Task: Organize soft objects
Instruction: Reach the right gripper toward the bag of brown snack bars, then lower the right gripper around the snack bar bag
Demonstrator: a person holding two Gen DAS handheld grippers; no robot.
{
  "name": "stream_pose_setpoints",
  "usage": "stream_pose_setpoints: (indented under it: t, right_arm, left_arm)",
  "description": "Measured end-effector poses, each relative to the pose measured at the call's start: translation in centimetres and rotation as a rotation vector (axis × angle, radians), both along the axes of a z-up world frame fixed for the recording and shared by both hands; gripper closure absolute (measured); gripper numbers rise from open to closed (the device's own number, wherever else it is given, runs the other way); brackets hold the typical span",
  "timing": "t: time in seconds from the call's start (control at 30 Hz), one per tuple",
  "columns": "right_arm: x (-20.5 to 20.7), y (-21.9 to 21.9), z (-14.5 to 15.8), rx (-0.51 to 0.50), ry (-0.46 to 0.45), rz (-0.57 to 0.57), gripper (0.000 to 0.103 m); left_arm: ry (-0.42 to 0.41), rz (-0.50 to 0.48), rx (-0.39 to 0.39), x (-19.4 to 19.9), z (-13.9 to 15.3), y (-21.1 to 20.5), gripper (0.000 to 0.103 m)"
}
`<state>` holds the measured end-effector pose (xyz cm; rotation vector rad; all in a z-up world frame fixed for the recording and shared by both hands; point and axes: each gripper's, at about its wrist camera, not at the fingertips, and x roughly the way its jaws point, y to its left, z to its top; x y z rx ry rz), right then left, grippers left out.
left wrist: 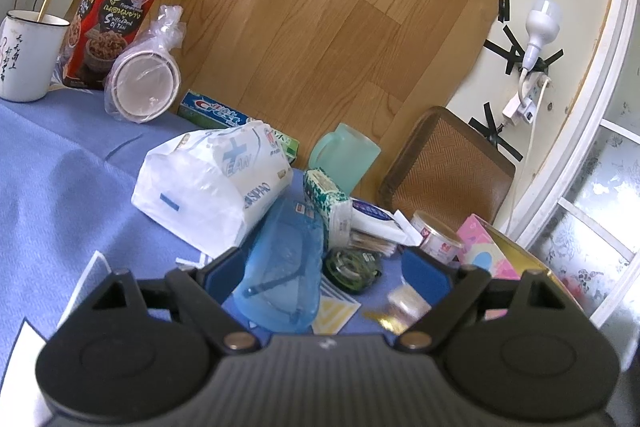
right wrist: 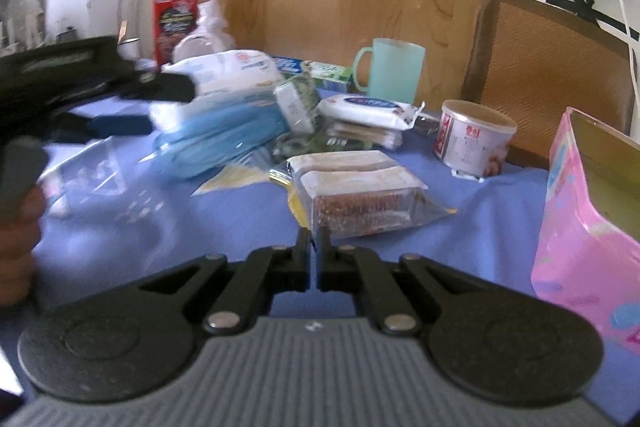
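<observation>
My left gripper (left wrist: 326, 273) is open, its blue pads either side of a blue transparent pouch (left wrist: 280, 267) on the blue tablecloth (left wrist: 60, 163). A large white tissue pack (left wrist: 208, 183) lies just beyond it, with a small green-patterned tissue pack (left wrist: 324, 197) and a white wipes pack (left wrist: 374, 217) to the right. In the right wrist view my right gripper (right wrist: 315, 233) is shut and empty, just in front of a clear-wrapped cake pack (right wrist: 356, 195). The left gripper (right wrist: 120, 125), blue pouch (right wrist: 216, 139), tissue pack (right wrist: 228, 71) and wipes pack (right wrist: 368, 109) show there too.
A red snack box (left wrist: 112, 23), white mug (left wrist: 28, 55), bagged bowls (left wrist: 144, 83), toothpaste box (left wrist: 216, 109) and green cup (left wrist: 344, 155) stand along the wooden back wall. A small tub (right wrist: 474, 139), pink bag (right wrist: 576, 219) and woven chair (right wrist: 548, 67) are at right.
</observation>
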<state>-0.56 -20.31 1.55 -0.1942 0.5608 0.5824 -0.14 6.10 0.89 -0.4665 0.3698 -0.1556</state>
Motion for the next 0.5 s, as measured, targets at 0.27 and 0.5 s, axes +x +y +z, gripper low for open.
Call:
stream_pose_setpoints:
  t: [0.27, 0.5]
  right_arm:
    - [-3.1, -2.6, 0.2, -0.011, 0.048, 0.065, 0.077]
    - [-2.0, -3.9, 0.6, 0.093, 0.086, 0.020, 0.023]
  left_arm:
    - [0.014, -0.006, 0.004, 0.2, 0.0, -0.1, 0.012]
    - [0.026, -0.015, 0.010, 0.4, -0.1, -0.2, 0.012]
